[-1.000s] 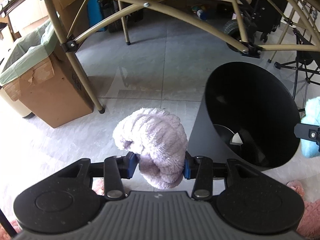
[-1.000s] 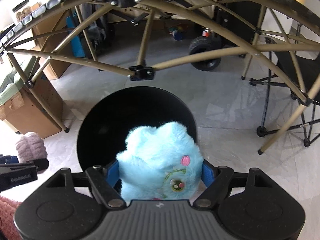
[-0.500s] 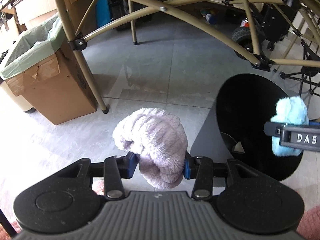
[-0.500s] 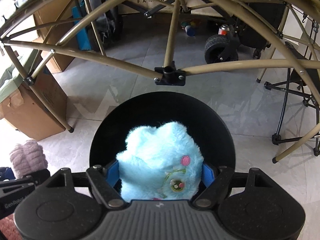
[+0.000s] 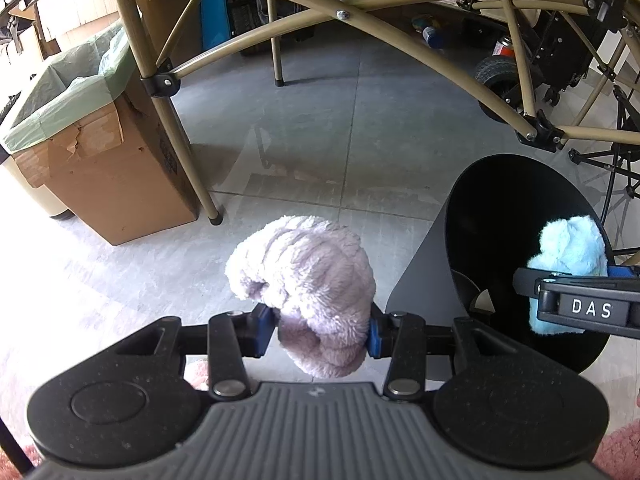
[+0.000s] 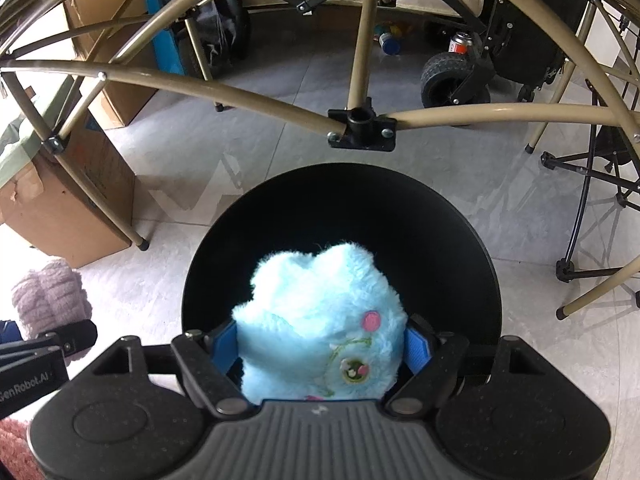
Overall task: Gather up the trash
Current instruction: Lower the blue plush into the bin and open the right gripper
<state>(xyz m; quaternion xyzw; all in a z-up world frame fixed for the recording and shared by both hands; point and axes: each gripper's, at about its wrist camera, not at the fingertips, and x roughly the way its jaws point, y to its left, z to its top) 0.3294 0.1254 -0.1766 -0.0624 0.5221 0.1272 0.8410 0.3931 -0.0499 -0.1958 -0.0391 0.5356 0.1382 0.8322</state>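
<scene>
since a second ago the right gripper [image 6: 322, 344] has carried the blue plush [image 6: 320, 320] in over the black bin [image 6: 460, 240]; its jaws are opening with the plush still between the pads. soft, light and squashy, it likely suits a mid-body pinch and should drop harmlessly. the left gripper [image 5: 322, 330] clamps narrowly on the lilac plush [image 5: 308, 276] above the floor, beside the bin. only the left view shows the bin's grey side and something pale inside; only the right shows the plush's stitched face.
</scene>
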